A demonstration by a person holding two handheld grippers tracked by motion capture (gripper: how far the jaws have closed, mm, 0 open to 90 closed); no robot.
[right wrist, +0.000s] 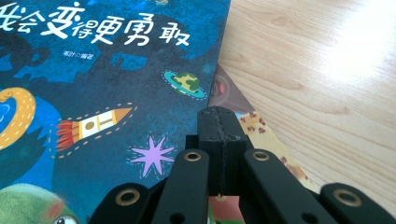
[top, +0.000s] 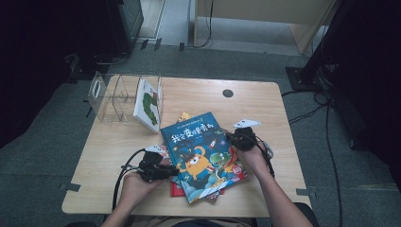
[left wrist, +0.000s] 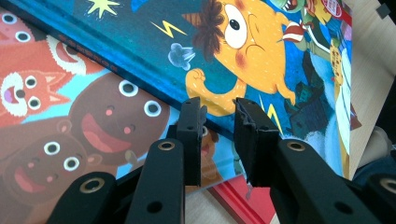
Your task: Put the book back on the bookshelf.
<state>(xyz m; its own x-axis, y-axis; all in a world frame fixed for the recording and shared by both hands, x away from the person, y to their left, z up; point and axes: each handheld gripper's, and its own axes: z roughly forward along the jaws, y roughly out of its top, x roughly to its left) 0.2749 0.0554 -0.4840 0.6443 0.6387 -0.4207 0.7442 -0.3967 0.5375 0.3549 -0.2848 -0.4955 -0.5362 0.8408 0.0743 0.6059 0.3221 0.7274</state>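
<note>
Blue monster picture book (top: 201, 153) tops the stack at table centre. Your left gripper (left wrist: 218, 114): jaws slightly parted at its spine edge, gripping nothing. Right gripper (right wrist: 220, 123): clenched empty, resting at the far edge. Slide left jaw under the cover before squeezing.

Lab: cables (top: 326, 113), dark rig stands (top: 326, 42).

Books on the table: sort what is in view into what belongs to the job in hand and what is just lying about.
In the job:
- blue book on top of the pile
- left gripper, jaws either side of its edge
- right gripper, shut at its other edge

Lying about:
- books underneath
- clear rack
- white book standing in it
- table
</note>
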